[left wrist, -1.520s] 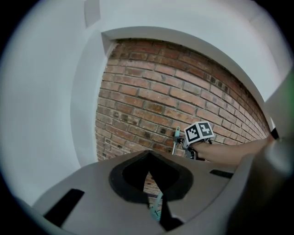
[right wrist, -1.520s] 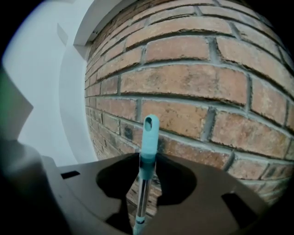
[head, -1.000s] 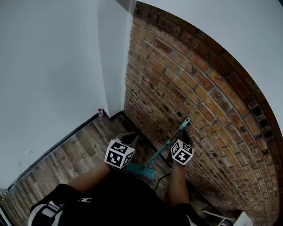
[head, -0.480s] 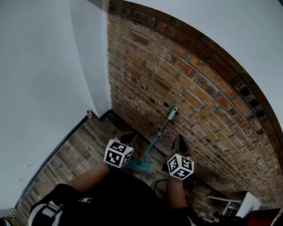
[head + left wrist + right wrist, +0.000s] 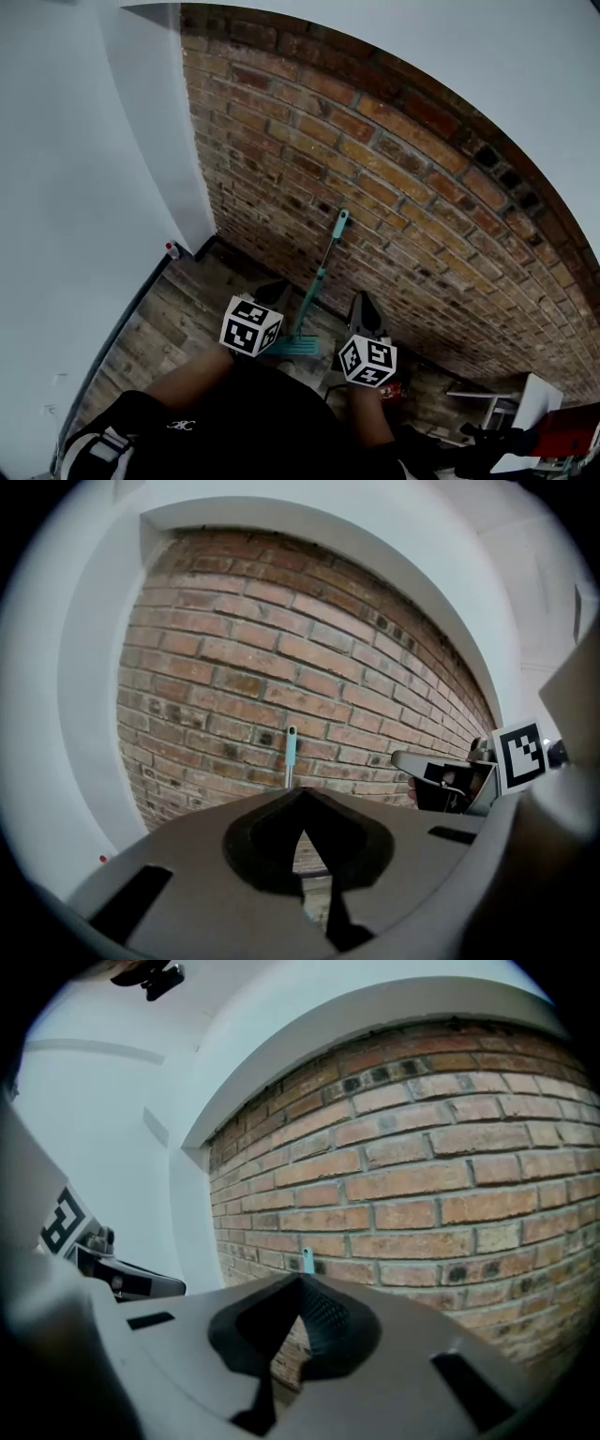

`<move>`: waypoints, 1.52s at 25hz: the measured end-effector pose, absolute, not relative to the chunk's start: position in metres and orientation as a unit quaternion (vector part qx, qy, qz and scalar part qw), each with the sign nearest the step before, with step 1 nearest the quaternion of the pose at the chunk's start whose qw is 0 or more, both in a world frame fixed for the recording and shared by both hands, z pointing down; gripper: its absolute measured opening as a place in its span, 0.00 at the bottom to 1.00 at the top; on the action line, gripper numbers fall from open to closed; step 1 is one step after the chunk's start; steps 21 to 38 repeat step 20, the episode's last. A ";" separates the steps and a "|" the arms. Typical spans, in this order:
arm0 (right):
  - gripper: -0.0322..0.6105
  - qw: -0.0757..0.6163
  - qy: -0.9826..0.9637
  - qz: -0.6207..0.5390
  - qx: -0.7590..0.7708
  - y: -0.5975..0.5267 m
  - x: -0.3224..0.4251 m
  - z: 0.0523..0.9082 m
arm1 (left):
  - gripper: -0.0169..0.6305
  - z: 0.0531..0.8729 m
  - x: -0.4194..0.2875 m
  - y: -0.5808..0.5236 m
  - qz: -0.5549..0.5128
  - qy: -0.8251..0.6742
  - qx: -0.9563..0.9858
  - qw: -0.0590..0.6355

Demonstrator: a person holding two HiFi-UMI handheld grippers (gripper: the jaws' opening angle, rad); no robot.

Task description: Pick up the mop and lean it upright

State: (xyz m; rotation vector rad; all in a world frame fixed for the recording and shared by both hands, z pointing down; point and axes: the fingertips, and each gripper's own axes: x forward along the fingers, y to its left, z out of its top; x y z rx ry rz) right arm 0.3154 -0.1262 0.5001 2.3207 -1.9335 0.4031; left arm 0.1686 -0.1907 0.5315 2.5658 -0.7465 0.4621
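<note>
One mop (image 5: 321, 274), leaning on brick wall (image 5: 403, 178)

The mop (image 5: 317, 279) stands nearly upright, leaning against the brick wall (image 5: 403, 197). Its thin shaft is pale metal in the middle and teal towards the top, ending in a teal grip (image 5: 341, 221) that rests on the bricks. The flat teal head (image 5: 292, 348) lies on the wooden floor (image 5: 178, 309) at the foot of the wall. Nothing holds the mop; it tilts slightly, its top further along the wall than its head.
</note>
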 end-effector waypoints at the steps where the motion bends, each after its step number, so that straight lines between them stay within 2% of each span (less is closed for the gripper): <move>1: 0.07 0.047 -0.634 0.134 0.760 -0.124 0.315 0.501 | 0.01 0.532 0.170 -0.189 0.167 -0.267 0.925 0.213; 38: 0.07 0.052 -0.643 0.156 0.748 -0.093 0.316 0.511 | 0.01 0.535 0.189 -0.154 0.173 -0.253 0.927 0.214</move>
